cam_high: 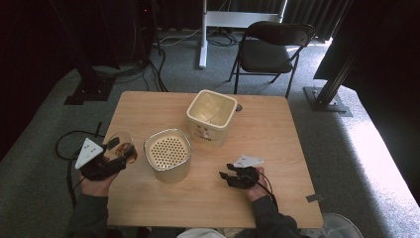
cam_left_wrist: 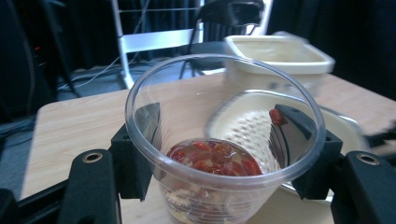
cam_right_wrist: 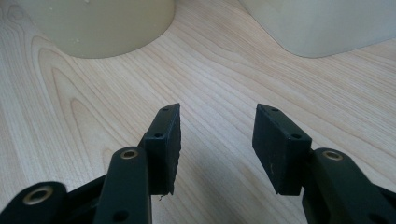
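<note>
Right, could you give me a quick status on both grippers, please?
Left gripper shut on cup of red berries. Right gripper open, empty. Strainer pot beside cup.

**Pale Wood Counter, Two Containers Standing**

The square counter (cam_high: 267, 148) of light wood grain carries a cream perforated container (cam_high: 168, 154) near its middle and a taller cream square tub (cam_high: 212, 117) just behind it, toward the far edge. A small grey tab (cam_high: 314, 198) lies at the near right corner.

One cup (cam_left_wrist: 224, 140), two containers (cam_high: 168, 153)
</note>
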`<act>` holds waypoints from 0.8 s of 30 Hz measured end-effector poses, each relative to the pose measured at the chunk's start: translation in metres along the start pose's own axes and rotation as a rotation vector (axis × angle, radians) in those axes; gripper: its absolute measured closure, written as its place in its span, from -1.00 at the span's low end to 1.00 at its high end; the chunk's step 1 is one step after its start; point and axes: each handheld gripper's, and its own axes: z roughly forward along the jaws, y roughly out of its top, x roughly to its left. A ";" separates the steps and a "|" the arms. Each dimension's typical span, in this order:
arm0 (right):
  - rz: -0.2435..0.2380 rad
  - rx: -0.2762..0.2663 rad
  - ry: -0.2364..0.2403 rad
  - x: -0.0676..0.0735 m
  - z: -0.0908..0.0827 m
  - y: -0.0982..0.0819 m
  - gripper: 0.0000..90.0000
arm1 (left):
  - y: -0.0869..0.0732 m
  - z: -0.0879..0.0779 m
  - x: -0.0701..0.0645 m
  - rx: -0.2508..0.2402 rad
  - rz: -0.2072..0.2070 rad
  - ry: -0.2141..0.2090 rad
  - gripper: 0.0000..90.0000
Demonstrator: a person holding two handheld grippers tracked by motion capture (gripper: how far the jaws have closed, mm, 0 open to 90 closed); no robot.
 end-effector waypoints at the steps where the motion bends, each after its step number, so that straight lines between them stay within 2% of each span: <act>1: 0.001 -0.001 0.000 0.000 0.000 0.000 0.14 | 0.001 0.003 0.003 0.004 -0.004 0.004 -0.21; 3: 0.004 -0.001 0.000 0.000 0.000 0.000 0.14 | 0.003 0.011 0.006 0.019 -0.008 0.005 -0.21; 7: 0.007 0.001 0.000 -0.001 -0.001 -0.001 0.14 | 0.005 0.012 0.000 0.021 0.019 -0.022 -0.21; 12: 0.006 0.001 0.001 0.000 -0.001 -0.002 0.14 | 0.009 0.012 0.001 0.030 0.041 -0.010 -0.21; 15: 0.006 -0.001 0.002 0.001 -0.001 -0.002 0.14 | 0.009 0.012 0.007 0.039 0.027 0.009 -0.20; 17: 0.008 0.004 0.002 0.000 -0.001 -0.002 0.14 | 0.008 0.009 0.008 0.035 0.030 0.000 -0.20; 21: 0.009 0.006 0.003 0.000 0.000 -0.002 0.14 | 0.011 0.010 0.013 0.038 0.028 0.022 -0.20; 24: 0.004 0.008 0.002 0.001 0.001 -0.002 0.14 | 0.010 0.010 0.010 0.033 0.035 -0.007 -0.20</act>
